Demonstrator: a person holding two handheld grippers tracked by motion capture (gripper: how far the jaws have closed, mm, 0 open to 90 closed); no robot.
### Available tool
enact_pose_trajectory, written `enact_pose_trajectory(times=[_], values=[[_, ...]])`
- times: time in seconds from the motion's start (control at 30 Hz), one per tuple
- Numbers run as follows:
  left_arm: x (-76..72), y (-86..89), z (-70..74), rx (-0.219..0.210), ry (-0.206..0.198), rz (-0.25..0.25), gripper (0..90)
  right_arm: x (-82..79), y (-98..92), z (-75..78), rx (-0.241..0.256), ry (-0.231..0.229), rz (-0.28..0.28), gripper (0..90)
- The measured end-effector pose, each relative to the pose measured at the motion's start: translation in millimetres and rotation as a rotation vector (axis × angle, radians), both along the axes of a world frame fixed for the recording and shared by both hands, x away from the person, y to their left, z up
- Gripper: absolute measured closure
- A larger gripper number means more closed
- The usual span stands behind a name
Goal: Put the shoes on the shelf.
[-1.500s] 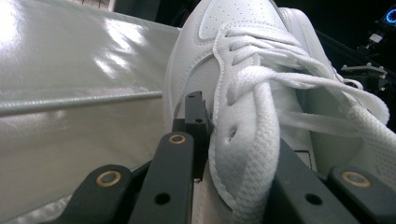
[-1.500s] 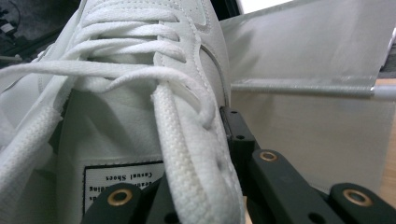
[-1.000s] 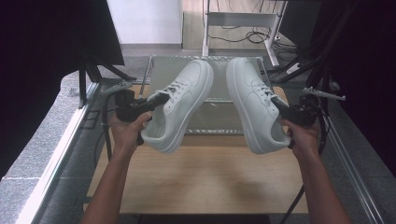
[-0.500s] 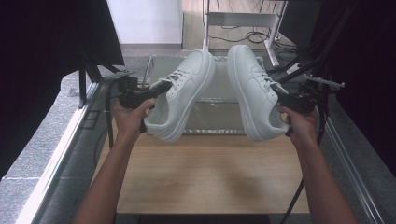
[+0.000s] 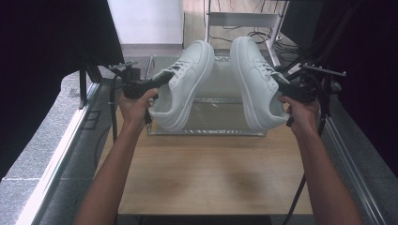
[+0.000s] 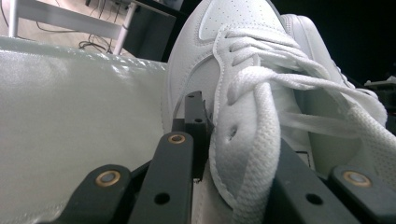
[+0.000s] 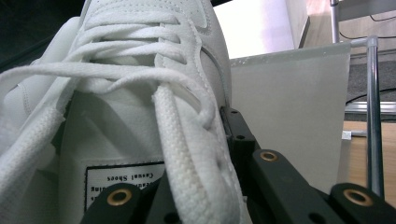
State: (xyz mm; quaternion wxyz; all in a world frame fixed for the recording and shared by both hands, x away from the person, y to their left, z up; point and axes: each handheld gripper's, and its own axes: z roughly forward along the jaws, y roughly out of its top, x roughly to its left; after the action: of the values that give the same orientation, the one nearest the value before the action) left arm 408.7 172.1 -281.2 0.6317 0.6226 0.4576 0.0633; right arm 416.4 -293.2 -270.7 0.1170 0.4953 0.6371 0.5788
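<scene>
The left gripper (image 5: 162,78) held the left shoe (image 5: 184,86) by its lace edge, jaws clamped. The right gripper (image 5: 280,80) gripped the right shoe (image 5: 256,84) likewise. Both shoes hung soles facing, near each other, above the clear tray (image 5: 220,123) on the surface (image 5: 211,173).

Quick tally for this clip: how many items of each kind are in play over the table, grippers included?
White sneakers: 2, the left sneaker and the right sneaker, both held up off the table
Handheld grippers: 2, the left gripper and the right gripper, each clamped on a sneaker's lace edge
Clear trays: 1, the clear tray behind the sneakers
Total: 5
</scene>
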Motion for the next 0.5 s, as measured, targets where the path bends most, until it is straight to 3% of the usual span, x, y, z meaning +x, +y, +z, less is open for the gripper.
enact_pose_trajectory(times=[0.5], values=[[19.6,-2.3,-2.7,-0.010,0.025,0.054,82.5,18.0,4.4,8.2,-0.010,0.020,-0.040,85.9]])
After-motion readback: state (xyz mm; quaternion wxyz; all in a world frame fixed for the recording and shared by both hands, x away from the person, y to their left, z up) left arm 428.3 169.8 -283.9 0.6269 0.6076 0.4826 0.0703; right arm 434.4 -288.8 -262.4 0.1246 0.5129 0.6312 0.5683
